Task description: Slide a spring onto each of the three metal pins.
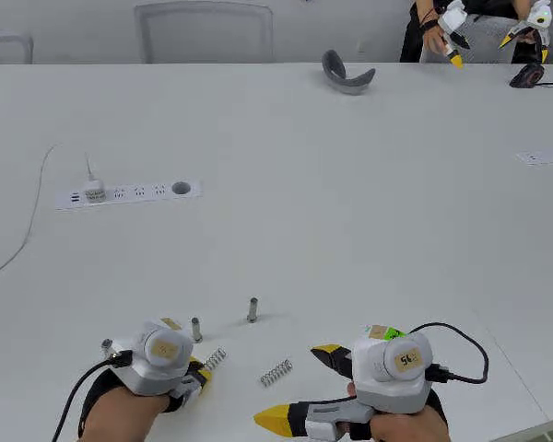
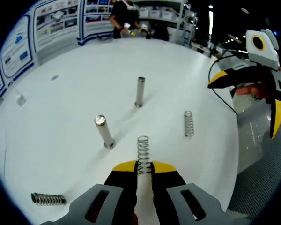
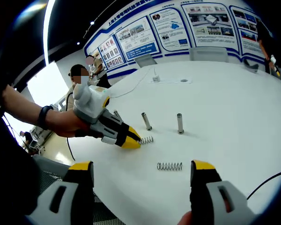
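Left gripper [image 2: 138, 165] is clenched on a small coiled steel spring [image 2: 143, 147], pinched at its yellow tips, near a short upright metal pin [image 2: 104, 131]. Right gripper [image 3: 141, 165] gapes wide, a second loose spring [image 3: 169, 166] lying on the white table [image 3: 234, 117] ahead.

White workbench [image 1: 350, 184], fitted with a power strip [image 1: 129, 193]; grey chair [image 1: 203, 32] set behind; blue-bordered display boards [image 3: 178, 28] mounted on the wall.

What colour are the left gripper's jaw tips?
Yellow tips on the left gripper, clearest in the left gripper view.
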Action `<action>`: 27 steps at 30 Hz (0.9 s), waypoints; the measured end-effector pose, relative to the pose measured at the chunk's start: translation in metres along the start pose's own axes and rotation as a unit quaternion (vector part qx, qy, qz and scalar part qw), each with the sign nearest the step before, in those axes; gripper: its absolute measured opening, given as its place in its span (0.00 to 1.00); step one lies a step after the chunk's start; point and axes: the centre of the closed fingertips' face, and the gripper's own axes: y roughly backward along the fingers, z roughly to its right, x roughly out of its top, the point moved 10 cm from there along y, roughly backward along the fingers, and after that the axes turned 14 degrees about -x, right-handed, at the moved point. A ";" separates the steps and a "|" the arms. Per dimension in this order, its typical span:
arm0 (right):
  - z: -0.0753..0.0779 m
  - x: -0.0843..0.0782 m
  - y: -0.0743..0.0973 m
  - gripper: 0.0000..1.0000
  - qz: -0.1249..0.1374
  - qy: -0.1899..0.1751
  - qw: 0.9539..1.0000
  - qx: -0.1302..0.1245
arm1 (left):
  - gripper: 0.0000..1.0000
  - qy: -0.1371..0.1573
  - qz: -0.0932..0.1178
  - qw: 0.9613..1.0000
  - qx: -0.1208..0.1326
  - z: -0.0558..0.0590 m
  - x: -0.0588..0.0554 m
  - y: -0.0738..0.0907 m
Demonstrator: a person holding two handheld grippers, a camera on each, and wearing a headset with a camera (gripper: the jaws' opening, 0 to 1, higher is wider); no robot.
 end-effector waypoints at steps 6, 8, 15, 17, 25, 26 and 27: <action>-0.001 -0.001 0.001 0.87 -0.002 0.000 1.000 0.002 | 0.11 0.026 0.002 1.000 0.003 0.002 -0.002 0.004; -0.002 -0.002 0.001 0.87 -0.005 0.000 1.000 0.003 | 0.11 0.047 0.008 0.999 0.002 0.002 -0.005 0.006; -0.005 -0.005 0.002 0.86 -0.007 -0.002 1.000 0.006 | 0.11 0.054 0.015 0.998 0.001 0.005 -0.013 0.018; -0.006 -0.006 0.001 0.86 -0.008 -0.003 1.000 0.007 | 0.11 0.058 0.017 0.998 0.001 0.006 -0.014 0.022; -0.011 -0.007 -0.001 0.86 -0.012 -0.001 1.000 0.013 | 0.10 0.076 0.028 0.997 -0.001 0.010 -0.021 0.033; -0.012 -0.008 -0.001 0.86 -0.012 -0.001 1.000 0.014 | 0.11 0.076 0.028 0.997 -0.001 0.010 -0.021 0.034; -0.012 -0.008 -0.001 0.85 -0.011 -0.002 1.000 0.015 | 0.10 0.075 0.029 0.997 0.000 0.010 -0.021 0.036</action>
